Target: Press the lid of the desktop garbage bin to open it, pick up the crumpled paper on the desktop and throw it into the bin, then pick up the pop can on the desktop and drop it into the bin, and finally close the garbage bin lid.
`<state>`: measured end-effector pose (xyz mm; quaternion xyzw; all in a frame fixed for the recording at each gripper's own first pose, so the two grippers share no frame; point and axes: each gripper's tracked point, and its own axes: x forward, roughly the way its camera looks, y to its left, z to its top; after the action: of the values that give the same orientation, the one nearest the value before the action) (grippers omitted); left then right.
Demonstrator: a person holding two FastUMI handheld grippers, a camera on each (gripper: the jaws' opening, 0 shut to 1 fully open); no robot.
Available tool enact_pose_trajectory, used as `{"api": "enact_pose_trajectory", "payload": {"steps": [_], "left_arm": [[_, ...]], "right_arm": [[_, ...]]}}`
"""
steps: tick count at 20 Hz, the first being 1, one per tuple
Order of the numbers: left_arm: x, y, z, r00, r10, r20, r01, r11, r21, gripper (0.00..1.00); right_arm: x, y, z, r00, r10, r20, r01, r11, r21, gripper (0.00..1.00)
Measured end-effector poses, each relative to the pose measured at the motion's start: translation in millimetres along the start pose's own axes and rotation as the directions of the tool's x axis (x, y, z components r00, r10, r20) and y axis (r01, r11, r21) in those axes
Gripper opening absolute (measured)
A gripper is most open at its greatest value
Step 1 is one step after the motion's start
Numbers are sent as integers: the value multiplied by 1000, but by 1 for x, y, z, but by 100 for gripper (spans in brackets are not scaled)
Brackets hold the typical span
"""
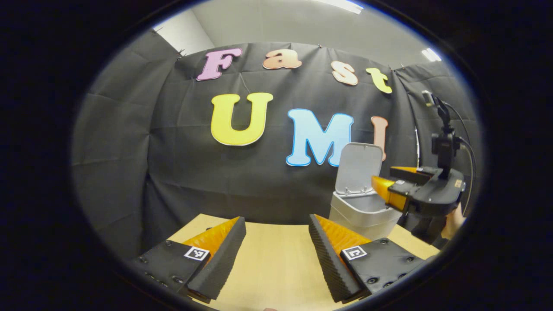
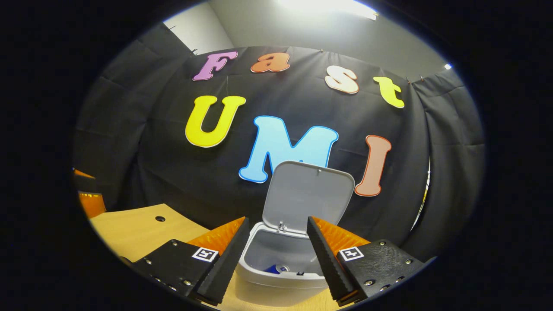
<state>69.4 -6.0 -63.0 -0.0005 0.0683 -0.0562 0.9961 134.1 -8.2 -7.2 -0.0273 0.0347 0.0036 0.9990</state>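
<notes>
Lid (image 2: 309, 196) up on the pale grey desktop garbage bin (image 2: 281, 276), standing near the far edge of the wooden bench (image 1: 276, 259) against the black cloth wall. Inside it lies the pop can (image 2: 276, 268), a blue can with a silver end. The right gripper (image 2: 276, 255) hangs just over the bin's mouth, fingers spread, nothing between them. The left gripper (image 1: 276, 255) hovers over bare bench, fingers wide apart too, empty.
</notes>
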Motion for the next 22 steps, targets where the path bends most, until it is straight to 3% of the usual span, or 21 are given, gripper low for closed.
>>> {"api": "enact_pose_trajectory", "payload": {"steps": [5,12,22], "left_arm": [[15,-7,-2,999,-54,-3,54,998,42,94],[32,-25,-3,988,-154,-8,154,988,28,94],[37,-13,0,992,-124,-15,124,992,5,96]], "right_arm": [[31,-22,30,999,-52,-18,52,997,50,87],[84,-69,80,986,-166,31,166,986,13,86],[165,-83,83,989,-144,-35,146,984,100,87]]}}
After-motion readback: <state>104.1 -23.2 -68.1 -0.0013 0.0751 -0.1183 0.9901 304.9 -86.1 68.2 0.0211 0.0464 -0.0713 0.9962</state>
